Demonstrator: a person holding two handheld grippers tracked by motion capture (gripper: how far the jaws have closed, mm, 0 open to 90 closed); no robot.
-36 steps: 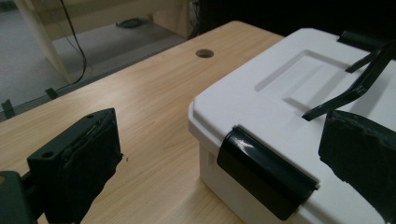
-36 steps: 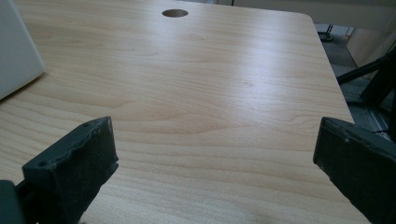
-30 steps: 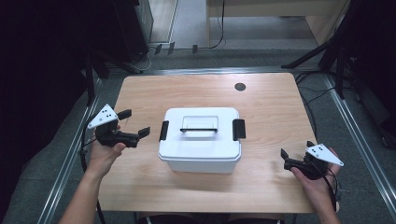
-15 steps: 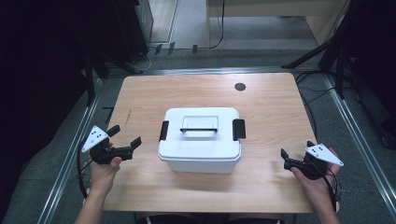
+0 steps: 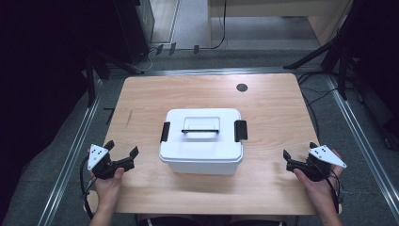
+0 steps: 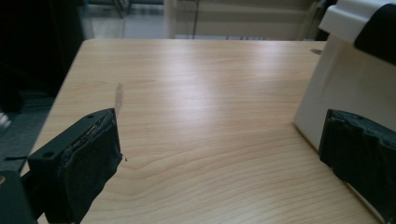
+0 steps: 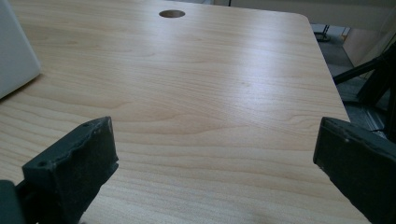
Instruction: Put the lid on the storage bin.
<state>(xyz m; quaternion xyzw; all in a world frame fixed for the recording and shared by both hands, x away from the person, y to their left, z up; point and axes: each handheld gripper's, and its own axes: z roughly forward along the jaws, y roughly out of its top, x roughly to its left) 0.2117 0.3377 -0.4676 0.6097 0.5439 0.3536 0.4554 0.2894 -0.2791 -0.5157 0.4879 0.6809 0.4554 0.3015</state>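
A white lidded box (image 5: 202, 153) stands in the middle of the wooden table (image 5: 273, 113). It has a handle (image 5: 201, 130) on top and a black latch on each end, left (image 5: 165, 131) and right (image 5: 240, 130). My left gripper (image 5: 122, 148) is open near the table's front left, a short way left of the box, holding nothing. In the left gripper view the gripper (image 6: 224, 154) has the box wall (image 6: 345, 74) just beyond its right jaw. My right gripper (image 5: 299, 151) is open at the front right, apart from the box. In the right gripper view the gripper (image 7: 217, 158) faces bare wood.
A round cable hole (image 5: 242, 87) (image 7: 171, 13) lies near the table's far edge. The box corner (image 7: 14, 46) shows at the left of the right gripper view. Metal floor rails (image 5: 75, 155) run along both sides of the table, with stands and cables beyond.
My left gripper has drawn back from beside the box's left latch toward the table's front left corner. The right gripper and the box have stayed put.
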